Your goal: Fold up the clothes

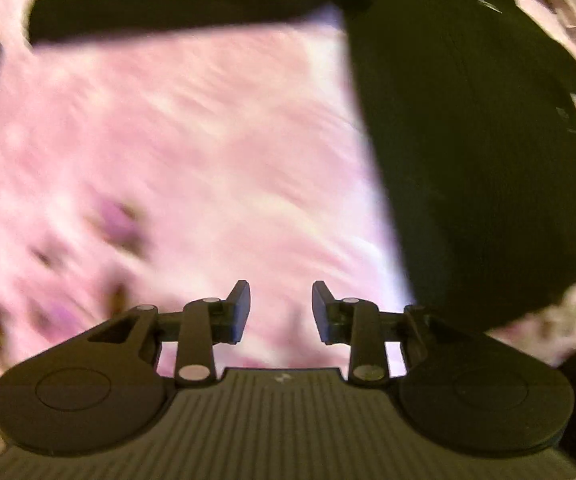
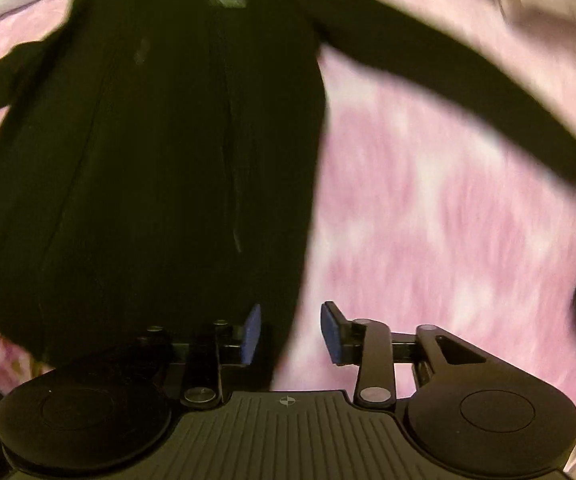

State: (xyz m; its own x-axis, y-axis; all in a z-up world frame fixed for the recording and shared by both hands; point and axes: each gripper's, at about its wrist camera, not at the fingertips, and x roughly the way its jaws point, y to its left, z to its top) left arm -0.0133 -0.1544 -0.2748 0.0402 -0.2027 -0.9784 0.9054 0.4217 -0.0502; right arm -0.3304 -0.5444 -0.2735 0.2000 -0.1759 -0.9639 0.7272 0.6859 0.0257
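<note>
The left gripper [image 1: 281, 312] is pointing steeply down with its jaws standing partly apart and nothing between them; only the pink patterned bedcover [image 1: 175, 168] is showing through the gap. The black garment [image 1: 480, 152] is lying off to the right of these jaws, its straight side edge running up the picture just beyond the right finger, apart from the pads. One sleeve of it is stretching across the top of the left wrist view, well away from the jaws. The bedcover is looking smeared by motion blur.

The right gripper [image 2: 291, 336] is also pointing down, its blue-padded jaws parted to a moderate width and gripping nothing. Here the black garment [image 2: 147, 160] is spreading out flat to the left and ahead, its lower edge and right side edge passing behind the left pad [image 2: 252, 334], while the right pad [image 2: 330, 334] is standing over the pink bedcover [image 2: 448, 240]. Whether the left pad is touching the cloth I cannot tell. A long sleeve is reaching out to the upper right across the cover. A pale cloth [image 2: 548, 4] is lying bunched at the top right corner.
</note>
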